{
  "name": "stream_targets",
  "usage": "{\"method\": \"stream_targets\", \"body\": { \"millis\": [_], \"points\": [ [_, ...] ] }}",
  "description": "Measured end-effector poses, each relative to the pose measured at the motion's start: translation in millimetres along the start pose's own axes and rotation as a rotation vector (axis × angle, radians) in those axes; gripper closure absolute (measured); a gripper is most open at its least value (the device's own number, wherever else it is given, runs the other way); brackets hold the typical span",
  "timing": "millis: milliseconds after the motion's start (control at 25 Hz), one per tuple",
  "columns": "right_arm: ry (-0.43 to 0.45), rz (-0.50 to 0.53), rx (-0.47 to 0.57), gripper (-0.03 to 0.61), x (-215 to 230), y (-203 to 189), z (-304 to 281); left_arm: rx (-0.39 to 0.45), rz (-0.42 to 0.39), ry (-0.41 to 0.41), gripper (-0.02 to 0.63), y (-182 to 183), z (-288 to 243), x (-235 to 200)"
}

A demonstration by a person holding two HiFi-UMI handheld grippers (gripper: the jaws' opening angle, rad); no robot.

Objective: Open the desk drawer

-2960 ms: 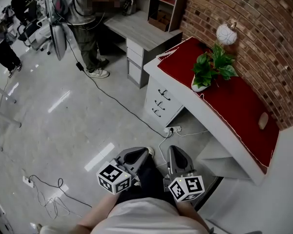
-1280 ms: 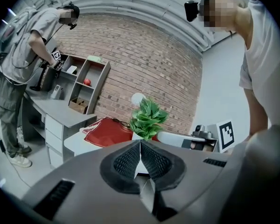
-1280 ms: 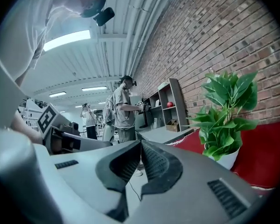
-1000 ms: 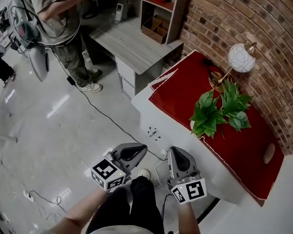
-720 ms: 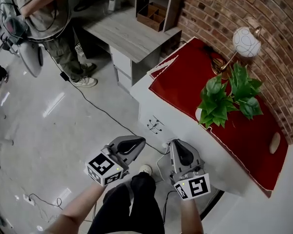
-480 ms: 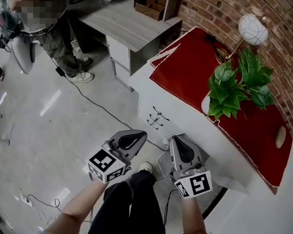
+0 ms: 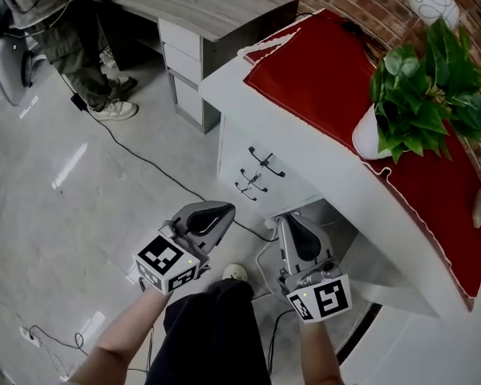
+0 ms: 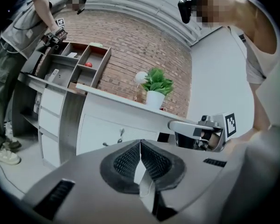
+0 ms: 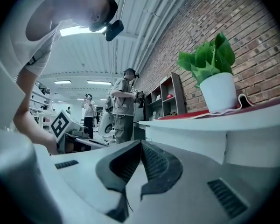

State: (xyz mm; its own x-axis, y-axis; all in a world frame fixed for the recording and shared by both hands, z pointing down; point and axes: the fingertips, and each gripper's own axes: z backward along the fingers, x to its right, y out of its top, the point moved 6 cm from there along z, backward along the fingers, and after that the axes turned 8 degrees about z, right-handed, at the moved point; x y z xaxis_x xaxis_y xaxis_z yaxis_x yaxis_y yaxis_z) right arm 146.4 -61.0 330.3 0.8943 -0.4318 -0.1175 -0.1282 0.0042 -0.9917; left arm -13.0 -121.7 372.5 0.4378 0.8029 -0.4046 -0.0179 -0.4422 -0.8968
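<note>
The drawers [image 7: 259,176] sit mid-frame in the head view, in the front of the white counter [image 7: 305,143] under its red cloth [image 7: 329,70]. Three dark bow handles [image 7: 266,161] are stacked there, so likely three drawers. A drawer is rigid and probably slides on runners with some drag; the slim, hard handle is the place to hook or pinch. There are two tools: the left hand-held gripper [image 7: 212,213] and the right hand-held gripper [image 7: 295,233], both clenched on nothing, below the drawers and apart from them.

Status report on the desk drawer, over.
Left gripper shut, empty; right gripper shut, empty. Desk drawers all closed, handles untouched, both grippers short of them. Nothing seen in the way.
</note>
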Motion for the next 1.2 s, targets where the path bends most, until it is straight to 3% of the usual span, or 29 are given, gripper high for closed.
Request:
{"method": "stream_targets", "body": {
  "millis": [240,680,920,1200],
  "points": [
    [-0.028,-0.014,0.021,0.561,-6.6,-57.7,4.4,-0.011,0.043,0.031,0.603,-73.3,-8.6,-32.5],
    [-0.084,-0.033,0.026,0.56,-20.6,-171.9,9.6,-0.016,0.07,-0.003,0.603,-182.0,-42.8,-73.4],
    [-0.101,-0.058,0.013,0.561,-29.8,-222.1,14.0,-0.02,0.065,0.009,0.603,-224.7,-44.4,-95.8],
    [-0.125,-0.042,0.004,0.561,-42.7,-260.5,16.5,-0.023,-0.009,-0.003,0.603,-256.6,-45.0,-105.0]
  ]
}}
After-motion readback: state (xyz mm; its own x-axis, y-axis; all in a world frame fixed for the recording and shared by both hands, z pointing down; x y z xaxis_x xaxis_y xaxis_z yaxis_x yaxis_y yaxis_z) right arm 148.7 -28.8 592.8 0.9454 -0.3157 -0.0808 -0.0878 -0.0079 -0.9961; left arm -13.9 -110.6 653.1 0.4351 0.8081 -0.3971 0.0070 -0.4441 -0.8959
